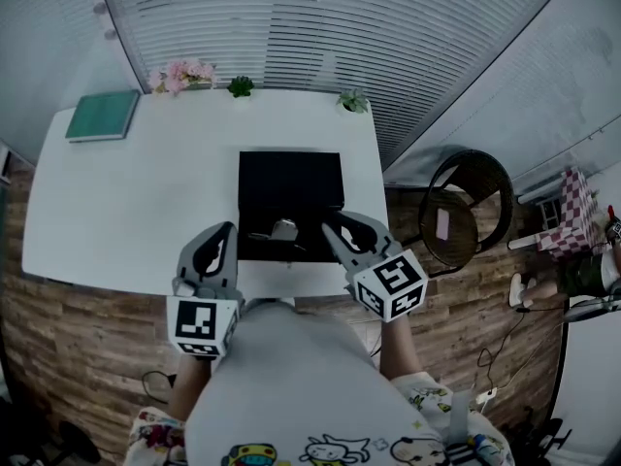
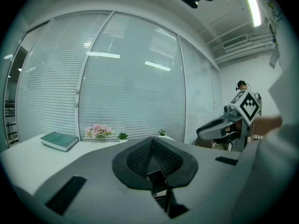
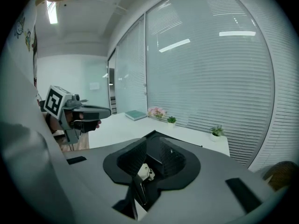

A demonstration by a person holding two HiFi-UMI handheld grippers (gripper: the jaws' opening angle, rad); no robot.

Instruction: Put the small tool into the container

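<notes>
A black rectangular container [image 1: 291, 187] lies on the white table [image 1: 136, 202], near its front edge. A small silvery tool [image 1: 282, 229] rests at the container's near side. My left gripper [image 1: 225, 229] hovers just left of the tool, my right gripper [image 1: 330, 227] just right of it, and both stay apart from it. The left gripper [image 2: 152, 141] shows its jaws met with nothing between them. The right gripper [image 3: 155, 136] is also shut. A small pale piece [image 3: 144, 171] shows through the gap under its jaws, and I cannot tell if it is the tool.
A green book [image 1: 103, 116] lies at the table's far left corner. Pink flowers [image 1: 187, 74] and two small potted plants [image 1: 241, 86] [image 1: 353, 101] line the far edge by the blinds. A round dark chair [image 1: 466, 207] stands right of the table.
</notes>
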